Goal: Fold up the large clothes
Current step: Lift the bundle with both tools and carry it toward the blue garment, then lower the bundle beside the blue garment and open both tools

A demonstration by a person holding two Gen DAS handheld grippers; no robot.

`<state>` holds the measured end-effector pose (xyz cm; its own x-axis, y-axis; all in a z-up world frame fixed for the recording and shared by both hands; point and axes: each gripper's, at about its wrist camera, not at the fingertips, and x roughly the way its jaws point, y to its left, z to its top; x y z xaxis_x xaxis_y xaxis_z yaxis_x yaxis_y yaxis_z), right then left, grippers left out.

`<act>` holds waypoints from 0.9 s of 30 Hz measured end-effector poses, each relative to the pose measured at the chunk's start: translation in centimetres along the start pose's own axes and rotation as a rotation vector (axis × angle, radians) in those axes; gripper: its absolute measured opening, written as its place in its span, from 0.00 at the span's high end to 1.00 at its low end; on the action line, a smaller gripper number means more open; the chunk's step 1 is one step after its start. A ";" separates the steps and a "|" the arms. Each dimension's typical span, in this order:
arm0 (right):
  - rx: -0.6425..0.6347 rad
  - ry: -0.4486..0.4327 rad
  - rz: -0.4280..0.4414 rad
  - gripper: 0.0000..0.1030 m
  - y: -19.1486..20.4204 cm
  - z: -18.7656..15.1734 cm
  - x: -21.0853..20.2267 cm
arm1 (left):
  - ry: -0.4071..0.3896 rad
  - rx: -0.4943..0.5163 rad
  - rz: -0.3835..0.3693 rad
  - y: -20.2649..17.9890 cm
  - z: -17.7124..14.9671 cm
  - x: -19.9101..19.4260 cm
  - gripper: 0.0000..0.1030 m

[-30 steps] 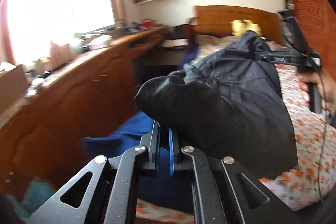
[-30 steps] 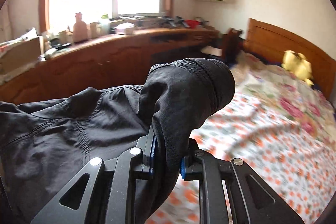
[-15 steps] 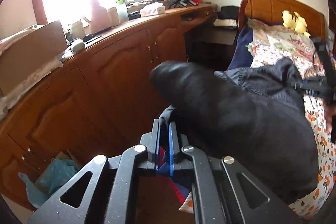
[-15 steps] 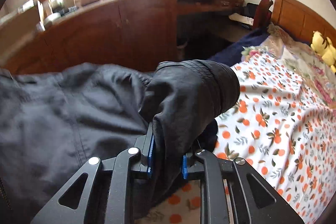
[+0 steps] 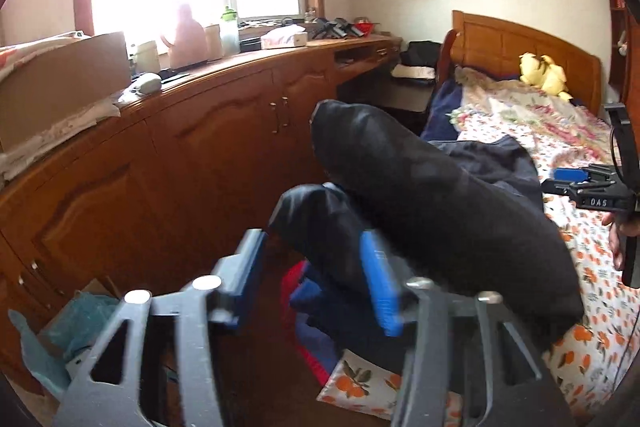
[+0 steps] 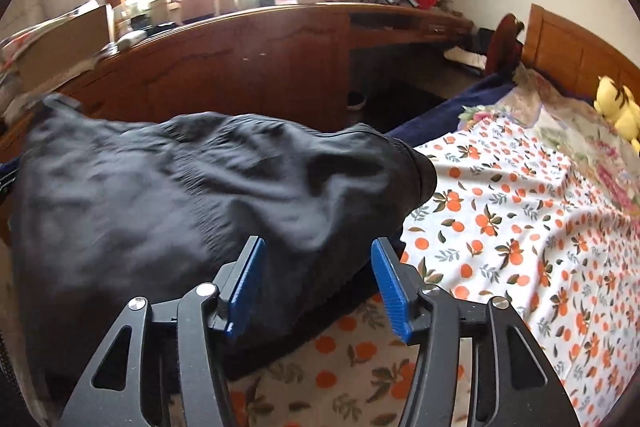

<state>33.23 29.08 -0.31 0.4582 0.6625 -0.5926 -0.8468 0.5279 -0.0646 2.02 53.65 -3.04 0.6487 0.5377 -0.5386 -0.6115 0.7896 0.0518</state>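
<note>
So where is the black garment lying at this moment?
The black garment lies on the bed's orange-print sheet, at the edge nearest the wooden cabinets, just ahead of both open tongs.

left tool (image 5: 316, 281) spread wide, right tool (image 6: 318, 285) likewise

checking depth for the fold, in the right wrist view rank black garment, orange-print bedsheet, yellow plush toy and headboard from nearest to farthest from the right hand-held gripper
1. Black garment, between and left of the open right hand-held gripper.
2. Orange-print bedsheet, right.
3. Yellow plush toy and headboard, far right: too close to call.
</note>
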 end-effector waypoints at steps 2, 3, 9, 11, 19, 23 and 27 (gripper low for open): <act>-0.013 -0.010 0.012 0.43 0.3 -1.1 -1.1 | -0.027 -0.001 -0.026 -0.4 -0.4 -1.1 0.12; -0.016 -0.010 0.018 0.42 0.4 -1.2 -1.4 | -0.043 0.003 -0.039 -0.8 -0.5 -1.8 0.12; -0.006 -0.032 0.046 0.41 1.0 -3.0 -3.9 | -0.084 0.026 -0.075 -3.5 -0.6 -4.4 0.12; -0.010 -0.037 0.053 0.41 1.1 -3.5 -4.6 | -0.090 0.037 -0.091 -4.7 -0.7 -5.1 0.12; -0.013 -0.061 0.060 0.38 0.4 -5.5 -7.0 | -0.104 0.032 -0.159 -8.8 -2.0 -6.8 0.12; -0.008 -0.071 0.052 0.37 -0.3 -7.1 -8.4 | -0.081 0.046 -0.197 -11.2 -3.1 -6.6 0.12; 0.006 -0.080 0.053 0.32 -1.4 -8.7 -9.9 | -0.052 0.050 -0.209 -13.8 -4.6 -6.3 0.12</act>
<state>27.53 17.13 -1.36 0.4328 0.7297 -0.5294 -0.8690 0.4939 -0.0297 4.30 38.01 -4.26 0.7826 0.3740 -0.4977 -0.4387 0.8985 -0.0146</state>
